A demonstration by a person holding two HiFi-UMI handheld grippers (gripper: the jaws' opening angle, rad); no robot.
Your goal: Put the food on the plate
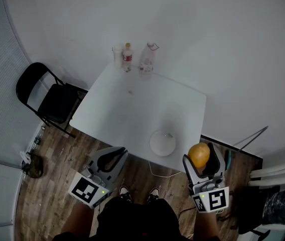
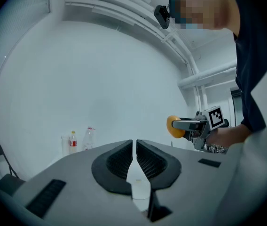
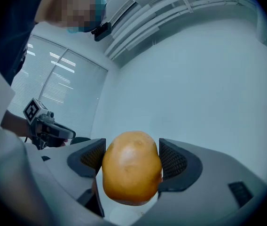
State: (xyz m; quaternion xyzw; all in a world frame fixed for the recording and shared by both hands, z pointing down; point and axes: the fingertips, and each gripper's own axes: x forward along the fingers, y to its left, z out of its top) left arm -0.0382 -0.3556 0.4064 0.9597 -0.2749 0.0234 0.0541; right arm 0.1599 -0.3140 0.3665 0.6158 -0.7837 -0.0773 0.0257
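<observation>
A round white plate (image 1: 162, 142) sits near the front edge of the white table (image 1: 132, 109). My right gripper (image 1: 201, 153) is just off the table's front right corner, to the right of the plate and shut on a yellow-brown potato-like food (image 1: 199, 155). In the right gripper view the food (image 3: 131, 174) fills the gap between the two jaws. My left gripper (image 1: 119, 153) hovers before the table's front edge, left of the plate. Its jaws are shut with nothing between them (image 2: 134, 147). The left gripper view also shows the held food (image 2: 174, 126) at the right.
A small bottle with a red label (image 1: 127, 57), a clear plastic bottle (image 1: 148, 58) and a cup (image 1: 116, 56) stand at the table's far corner. A black folding chair (image 1: 52, 98) stands at the left on the wood floor. A person's feet (image 1: 140, 192) are below the table edge.
</observation>
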